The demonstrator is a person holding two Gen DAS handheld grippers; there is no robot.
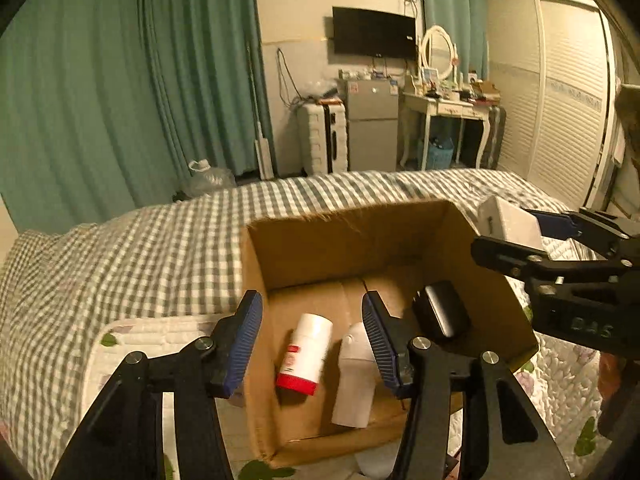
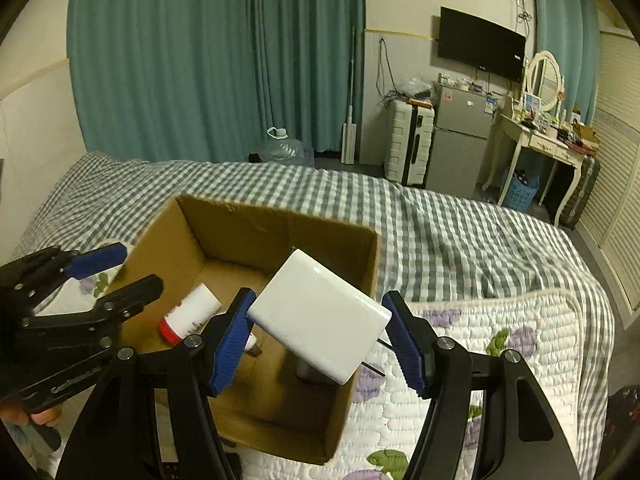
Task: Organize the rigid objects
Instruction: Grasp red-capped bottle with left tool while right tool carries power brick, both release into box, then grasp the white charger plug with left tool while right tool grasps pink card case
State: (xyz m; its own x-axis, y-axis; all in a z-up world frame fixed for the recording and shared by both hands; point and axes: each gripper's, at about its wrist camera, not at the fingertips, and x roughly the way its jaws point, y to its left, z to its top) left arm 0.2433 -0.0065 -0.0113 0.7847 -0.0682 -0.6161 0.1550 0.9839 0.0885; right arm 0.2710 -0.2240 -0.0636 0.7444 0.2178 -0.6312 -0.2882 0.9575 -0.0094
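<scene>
Checked bedspread [image 2: 460, 240] under a cardboard box [image 2: 280, 236] — white block [image 2: 320, 316] clamped between right gripper [image 2: 320, 344] pads above it; left gripper [image 1: 312, 336] spread, empty, over red-capped bottle [image 1: 306, 354] inside.

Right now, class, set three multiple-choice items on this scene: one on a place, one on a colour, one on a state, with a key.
1. Where does the white bottle lie?
A. inside the cardboard box
B. on the checked blanket
C. on the dressing table

2. What colour is that bottle's cap?
A. blue
B. red
C. green

3. What are the right tongs doing?
A. hanging empty
B. holding a white block over the box
C. gripping the box's edge

Key: 1 A, it rests on the box floor beside a white container and a black case. 2 B, its end is red. 3 B, the block sits between both pads.
</scene>
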